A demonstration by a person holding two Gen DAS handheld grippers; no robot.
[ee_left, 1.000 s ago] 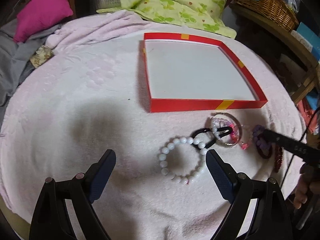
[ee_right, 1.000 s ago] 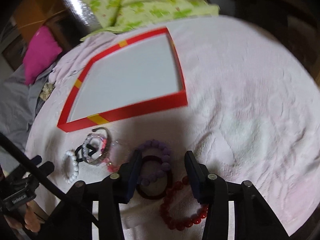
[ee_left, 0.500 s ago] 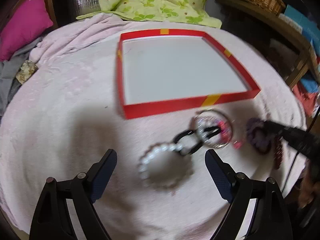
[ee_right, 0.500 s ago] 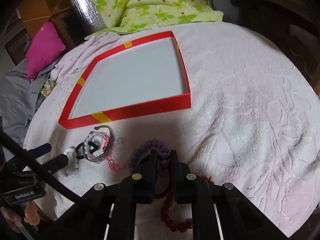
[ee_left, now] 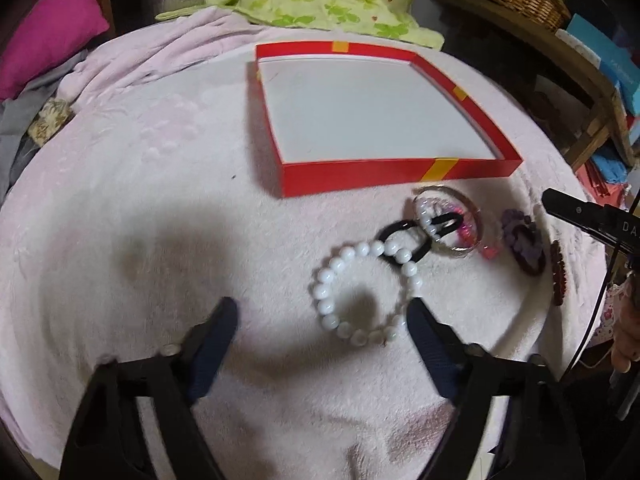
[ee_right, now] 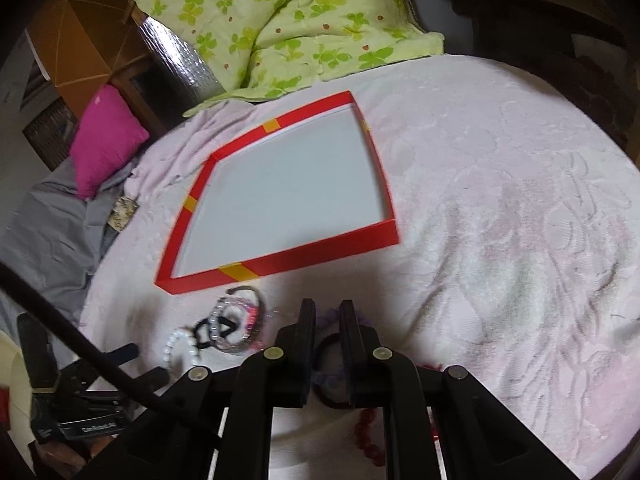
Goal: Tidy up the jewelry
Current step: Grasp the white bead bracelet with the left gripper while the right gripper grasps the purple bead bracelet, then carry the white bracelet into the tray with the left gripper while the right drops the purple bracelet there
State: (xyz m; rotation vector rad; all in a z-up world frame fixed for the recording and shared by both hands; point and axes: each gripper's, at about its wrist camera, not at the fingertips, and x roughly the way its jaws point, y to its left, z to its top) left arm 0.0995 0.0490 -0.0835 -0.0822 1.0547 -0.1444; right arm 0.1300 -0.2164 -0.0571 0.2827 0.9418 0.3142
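Bed with pink blanket [ee_left: 140,200] carries everything. Red box [ee_left: 360,174] sits mid-bed toward the far edge, white floor bare: nothing sorted into it yet, so the task looks barely started.

All jewelry is in a cluster just off the box's near wall, toward the near-right part of the bed:
- white bead bracelet [ee_left: 320,284], leftmost, touching a black hair tie [ee_left: 386,232]
- clear bangle [ee_left: 476,216] stacked with small pearl and pink pieces, just beside the box's near-right corner
- purple bead bracelet [ee_left: 510,218] over a dark ring, right of the bangle
- red bead bracelet [ee_right: 366,432] nearest the bed's near edge

Left gripper [ee_left: 322,316]: jaws wide apart, empty, low over the blanket, with the white bead bracelet just ahead, near its right finger.

Right gripper [ee_right: 327,310]: jaws nearly together over the purple bead bracelet. It looks pinched on it, but the contact is hidden behind the fingers, so I cannot tell whether it has a firm hold.

Judgement: first pick in hand at best. Every piece is left to move into the box.
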